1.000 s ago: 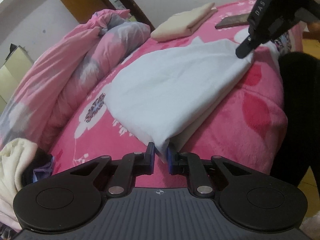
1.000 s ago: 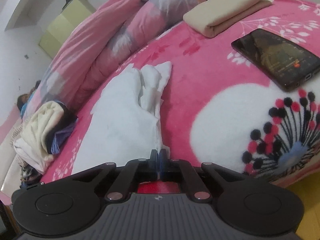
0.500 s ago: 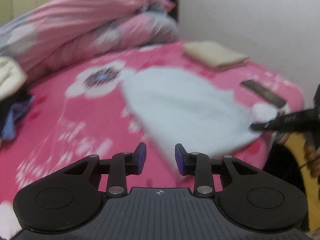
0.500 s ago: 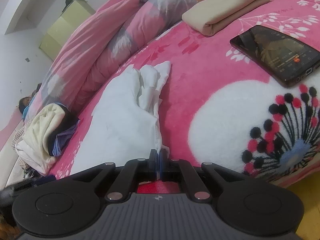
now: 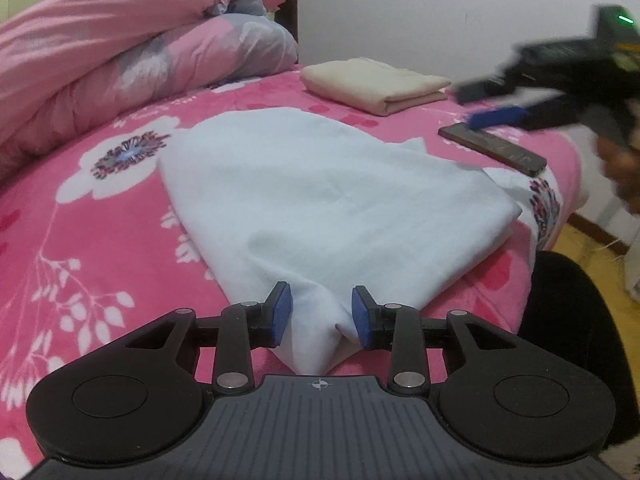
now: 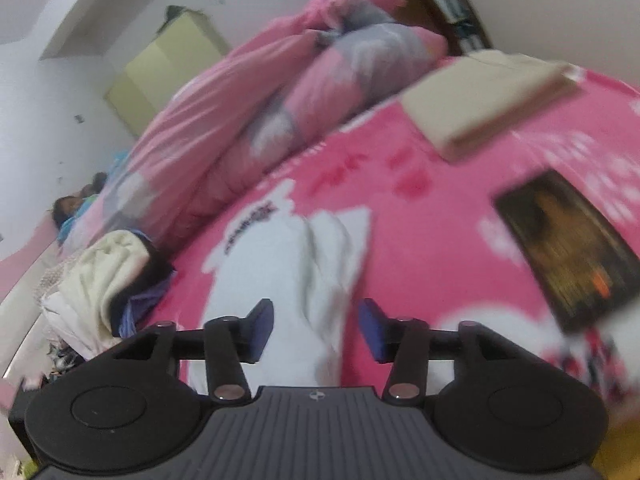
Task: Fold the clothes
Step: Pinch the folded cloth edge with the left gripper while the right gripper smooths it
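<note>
A folded white garment [image 5: 320,192] lies flat on the pink flowered blanket [image 5: 100,240]. My left gripper [image 5: 322,316] is open, its blue pads either side of the garment's near corner without gripping it. My right gripper [image 6: 316,326] is open and empty, raised above the garment's other end [image 6: 296,280]; it shows blurred in the left wrist view [image 5: 492,104] above the bed's right side.
A folded beige garment [image 5: 376,84] lies at the far side. A dark phone [image 5: 492,148] lies near the right bed edge. A rolled pink and grey duvet [image 5: 120,56] fills the back left. A heap of unfolded clothes [image 6: 104,280] sits at the left.
Both grippers have opened and let go of the white garment, which now lies flat. The left gripper swung round to face along the bed; the right gripper lifted away.
</note>
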The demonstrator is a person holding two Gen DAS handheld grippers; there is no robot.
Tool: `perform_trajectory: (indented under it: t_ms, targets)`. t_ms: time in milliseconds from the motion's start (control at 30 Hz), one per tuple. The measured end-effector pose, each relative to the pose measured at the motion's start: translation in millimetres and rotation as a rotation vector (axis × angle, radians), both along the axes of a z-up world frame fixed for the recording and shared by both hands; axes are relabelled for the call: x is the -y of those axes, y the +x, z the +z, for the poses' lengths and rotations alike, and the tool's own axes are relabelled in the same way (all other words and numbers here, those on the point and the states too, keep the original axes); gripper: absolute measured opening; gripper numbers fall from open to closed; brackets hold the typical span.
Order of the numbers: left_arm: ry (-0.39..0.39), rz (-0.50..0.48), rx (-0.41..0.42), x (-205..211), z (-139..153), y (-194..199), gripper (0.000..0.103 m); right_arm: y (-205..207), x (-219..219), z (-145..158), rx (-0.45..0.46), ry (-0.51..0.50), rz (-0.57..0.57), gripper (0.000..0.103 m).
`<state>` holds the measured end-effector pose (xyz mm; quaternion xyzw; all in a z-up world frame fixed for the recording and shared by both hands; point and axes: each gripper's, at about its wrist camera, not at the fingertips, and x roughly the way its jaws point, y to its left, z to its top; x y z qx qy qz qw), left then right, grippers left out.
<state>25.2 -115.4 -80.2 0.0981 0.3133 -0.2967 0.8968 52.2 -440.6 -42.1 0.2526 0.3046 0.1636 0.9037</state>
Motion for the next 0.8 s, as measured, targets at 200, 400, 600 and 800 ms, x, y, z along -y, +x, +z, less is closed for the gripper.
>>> perform_trajectory:
  t_ms: [200, 400, 600, 800]
  targets:
    - [-0.034, -0.042, -0.003, -5.4, -4.4, 4.7, 0.034, 92.8, -13.0, -2.6, -0.055, -0.006, 0.13, 0.065]
    - [-0.08, -0.064, -0.019, -12.5, -7.2, 9.5, 0.035, 165.3, -25.9, -13.9, -0.135, -0.04, 0.197, 0.067]
    - [-0.117, -0.067, -0.043, -17.9, -8.5, 13.9, 0.035, 202.4, -48.3, -27.5, -0.205, -0.073, 0.289, 0.069]
    - [-0.104, -0.07, -0.046, -16.9, -6.9, 14.4, 0.035, 194.4, -65.6, -29.4, -0.184, -0.129, 0.329, 0.005]
